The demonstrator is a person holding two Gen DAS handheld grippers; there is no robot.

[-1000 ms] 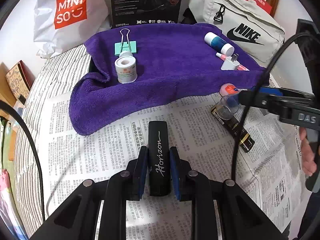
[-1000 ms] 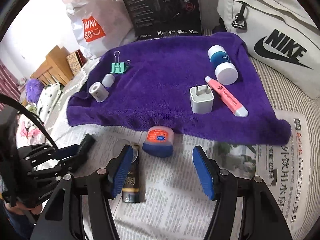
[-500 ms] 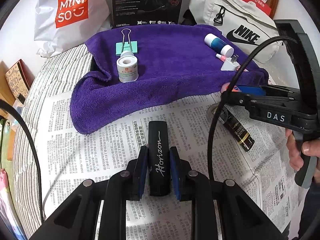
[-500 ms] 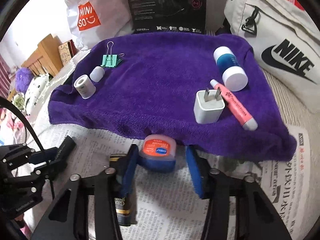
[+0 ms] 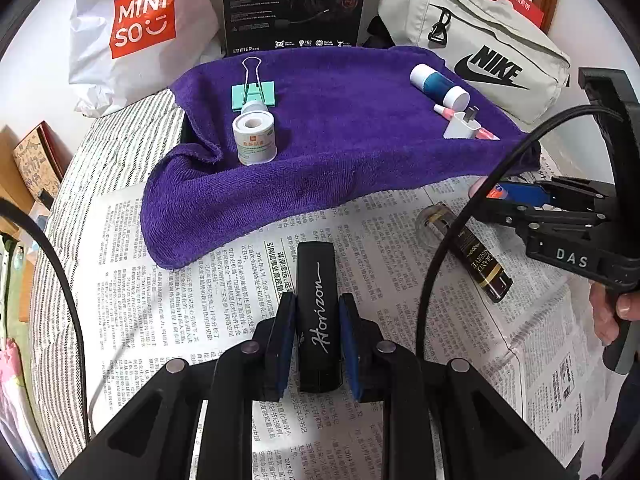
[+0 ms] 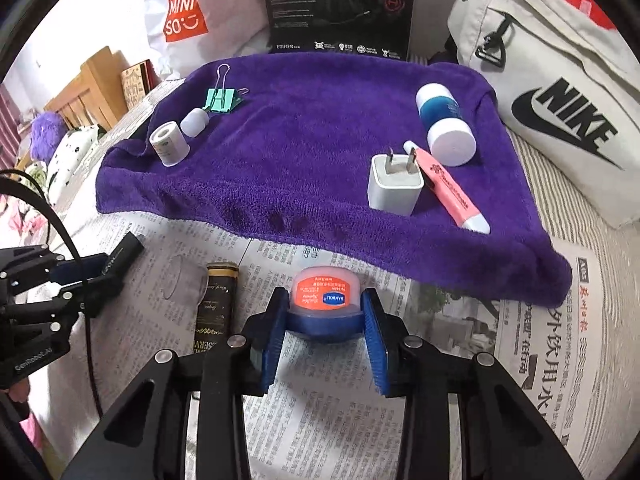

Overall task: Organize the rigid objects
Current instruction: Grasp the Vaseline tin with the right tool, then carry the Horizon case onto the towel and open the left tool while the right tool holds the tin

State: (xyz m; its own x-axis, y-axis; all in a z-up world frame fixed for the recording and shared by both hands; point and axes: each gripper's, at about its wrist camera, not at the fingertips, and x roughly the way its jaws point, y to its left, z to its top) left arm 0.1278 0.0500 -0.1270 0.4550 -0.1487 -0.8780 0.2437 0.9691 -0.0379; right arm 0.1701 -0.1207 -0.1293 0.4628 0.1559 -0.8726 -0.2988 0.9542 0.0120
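My left gripper [image 5: 316, 304] is shut on a black bar marked "Horizon" [image 5: 318, 280], held over the newspaper [image 5: 180, 300]. In the right wrist view my right gripper [image 6: 325, 312] has its jaws closing on a small jar with an orange label and blue base [image 6: 325, 294]; both blue pads press the base. The jar sits on the newspaper just in front of the purple towel [image 6: 300, 152]. On the towel lie a tape roll [image 6: 169, 142], a green binder clip [image 6: 222, 98], a white charger [image 6: 394, 186], a pink pen [image 6: 448, 188] and a blue-and-white bottle [image 6: 444, 124].
A dark bottle with a clear cap [image 6: 216, 308] lies on the newspaper just left of the right gripper. Behind the towel stand a white shopping bag [image 5: 136, 28], a black box [image 5: 294, 4] and a grey sports bag [image 5: 480, 44]. A cable [image 5: 448, 240] crosses the left wrist view.
My right gripper moved forward around the small jar and narrowed from wide open until its pads met the jar's base. The left gripper and its black bar stayed put.
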